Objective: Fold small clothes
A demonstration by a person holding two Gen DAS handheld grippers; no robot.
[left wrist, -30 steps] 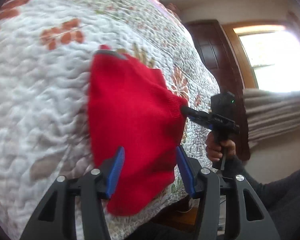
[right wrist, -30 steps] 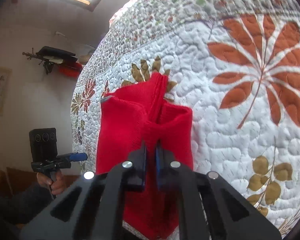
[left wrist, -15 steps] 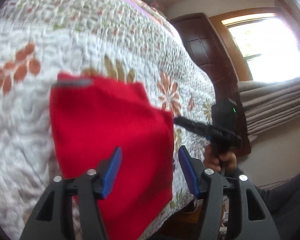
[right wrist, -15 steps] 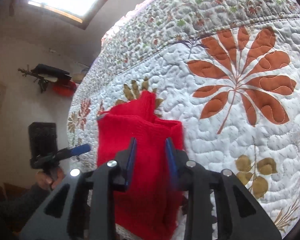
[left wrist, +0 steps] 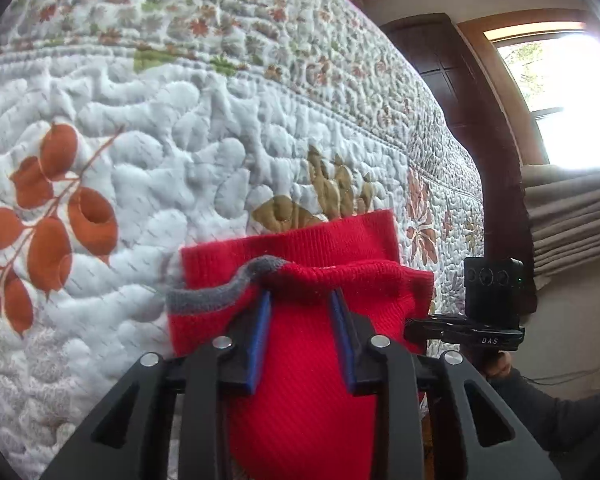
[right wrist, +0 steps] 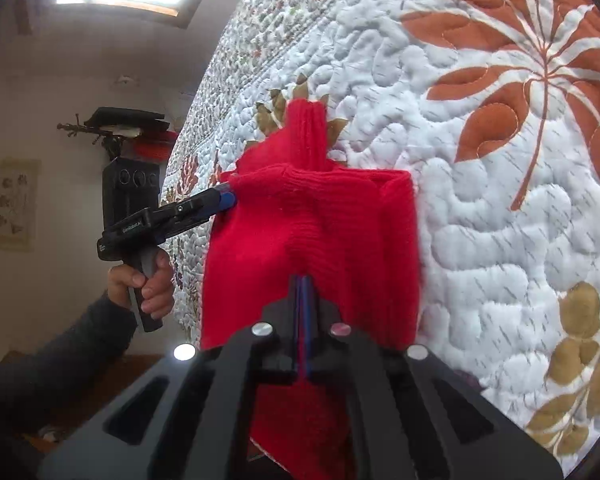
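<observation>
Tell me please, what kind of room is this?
Most likely a bedroom in a home. The red garment lies on a floral quilt that seems to cover a bed, and there is a curtained window beside a dark wooden door.

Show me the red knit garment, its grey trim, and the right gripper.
red knit garment [right wrist: 312, 216]: right wrist view, centre of folded body.
grey trim [left wrist: 216, 292]: left wrist view, middle of band.
right gripper [right wrist: 302, 284]: right wrist view, between fingertips shut on the knit.

Red knit garment [left wrist: 300, 392] with grey trim [left wrist: 220, 292]; white quilt [left wrist: 160, 152] with rust and olive leaves
</observation>
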